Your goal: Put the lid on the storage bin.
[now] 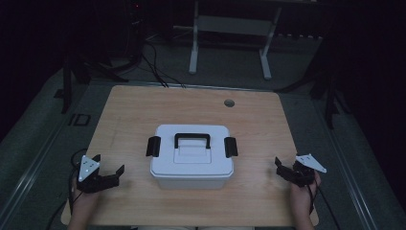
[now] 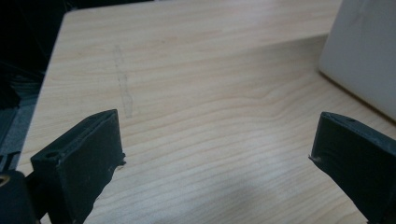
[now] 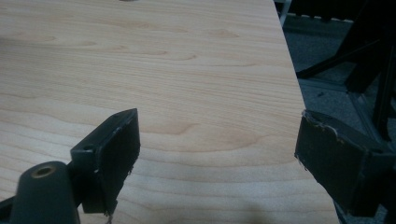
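Centrally, a white lidded storage box (image 1: 191,163) with black handle and side latches is sitting on the wooden surface (image 1: 129,110). Left hand-held gripper (image 1: 109,169) and right hand-held gripper (image 1: 281,167) are flanking it, jaws spread, gripping nothing.

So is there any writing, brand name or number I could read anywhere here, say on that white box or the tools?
None can be read.
White box: plain lid and black handle, no label visible.
Left hand-held gripper and right hand-held gripper: their grey plates show small dots, no letters.
Table: bare wood, just a faint scuff mark in the left gripper view.
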{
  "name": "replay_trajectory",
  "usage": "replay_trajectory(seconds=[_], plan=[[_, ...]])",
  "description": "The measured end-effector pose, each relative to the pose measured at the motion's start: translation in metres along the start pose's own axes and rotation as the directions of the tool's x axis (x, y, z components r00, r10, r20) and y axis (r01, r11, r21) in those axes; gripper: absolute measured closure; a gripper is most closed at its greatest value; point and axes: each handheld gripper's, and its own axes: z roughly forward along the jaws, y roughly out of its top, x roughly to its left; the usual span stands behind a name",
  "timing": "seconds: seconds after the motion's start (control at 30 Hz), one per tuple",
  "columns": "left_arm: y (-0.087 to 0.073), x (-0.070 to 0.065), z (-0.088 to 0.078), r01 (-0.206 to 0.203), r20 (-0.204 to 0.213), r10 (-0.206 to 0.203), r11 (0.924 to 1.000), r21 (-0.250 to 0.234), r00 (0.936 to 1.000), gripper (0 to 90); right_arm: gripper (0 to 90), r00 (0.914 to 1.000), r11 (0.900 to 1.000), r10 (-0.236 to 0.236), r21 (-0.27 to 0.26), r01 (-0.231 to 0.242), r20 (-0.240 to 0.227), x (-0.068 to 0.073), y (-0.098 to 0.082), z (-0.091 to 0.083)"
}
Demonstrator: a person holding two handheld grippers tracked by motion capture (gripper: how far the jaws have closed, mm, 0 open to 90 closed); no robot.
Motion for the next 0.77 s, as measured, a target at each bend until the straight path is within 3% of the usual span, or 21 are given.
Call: replay_trajectory(seconds=[0.13, 0.27, 0.43, 0.6, 0.77], plan=[[-0.0012, 0.0010, -0.0024, 0.015, -0.038, -0.017, 0.9990, -0.042, 0.9991, 2.0, 13.5, 0.9997, 0.999, -0.010, -0.036, 0.011, 0.024, -0.0011, -0.0010, -0.0019], [-0.0023, 0.0013, -0.0040, 0.015, -0.089, -0.023, 0.9957, -0.092, 0.9958, 2.0, 13.5, 0.9990, 0.998, 0.017, -0.064, -0.014, 0.043, -0.0032, -0.0018, -0.0034], [-0.0027, -0.0007, -0.0039, -0.006, -0.104, -0.004, 0.9953, -0.097, 0.9946, 2.0, 13.3, 0.9988, 0.998, -0.004, -0.063, 0.007, 0.049, -0.0013, -0.0013, -0.0026], [-0.0029, -0.0033, -0.0040, -0.027, -0.088, 0.018, 0.9940, -0.106, 0.9960, 2.0, 13.2, 0.9988, 0.997, 0.000, -0.073, 0.004, 0.048, -0.0021, -0.0016, -0.0030], [-0.0038, -0.0045, -0.0054, -0.029, -0.095, 0.018, 0.9926, -0.118, 0.9953, 2.0, 12.9, 0.9991, 0.997, -0.007, -0.073, 0.010, 0.042, -0.0015, -0.0015, -0.0029]])
